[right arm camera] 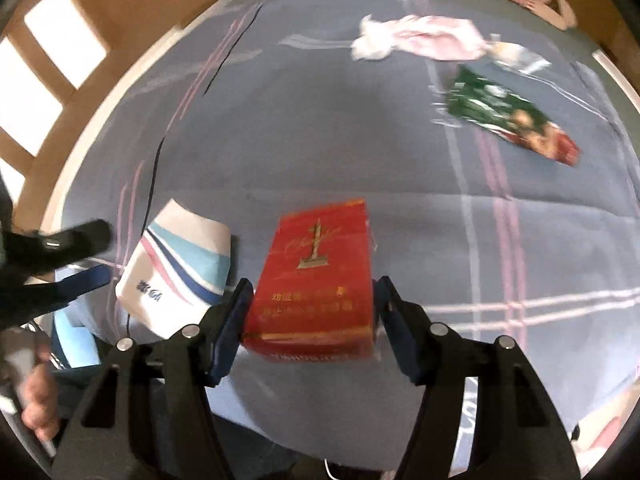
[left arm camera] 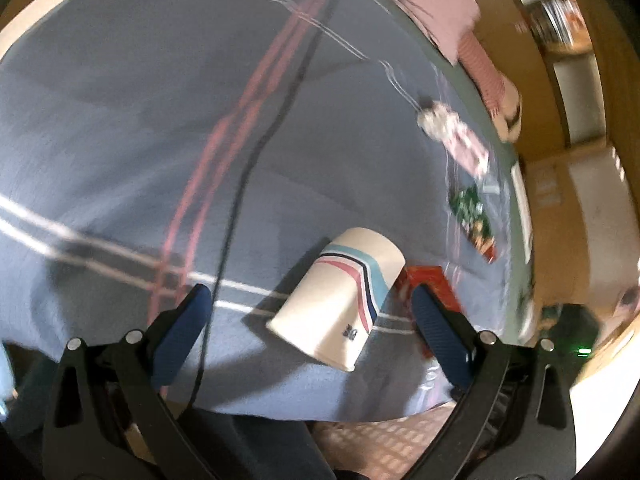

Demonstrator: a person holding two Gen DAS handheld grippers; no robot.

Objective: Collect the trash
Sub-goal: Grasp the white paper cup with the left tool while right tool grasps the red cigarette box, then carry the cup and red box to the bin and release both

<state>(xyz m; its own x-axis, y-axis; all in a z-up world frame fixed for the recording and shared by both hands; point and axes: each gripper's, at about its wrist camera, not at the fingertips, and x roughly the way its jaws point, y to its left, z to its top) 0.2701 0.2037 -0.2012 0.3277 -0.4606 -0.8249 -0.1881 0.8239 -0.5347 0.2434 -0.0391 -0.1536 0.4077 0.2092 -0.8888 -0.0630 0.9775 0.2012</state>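
Right up close, our right gripper (right arm camera: 310, 316) clamps the red cigarette pack (right arm camera: 316, 280) between both pads, above the blue striped bedsheet (right arm camera: 320, 140). Our left gripper (left arm camera: 308, 320) hangs released, jaws wide around the tipped paper cup (left arm camera: 340, 296) without touching it. Farther off lie a green snack wrapper (right arm camera: 504, 114) and crumpled pink tissue (right arm camera: 420, 36).

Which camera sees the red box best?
The right wrist view. The red cigarette box sits front and centre between the right gripper fingers, its gold printing facing the camera. The left wrist view shows only a red corner behind the striped paper cup.
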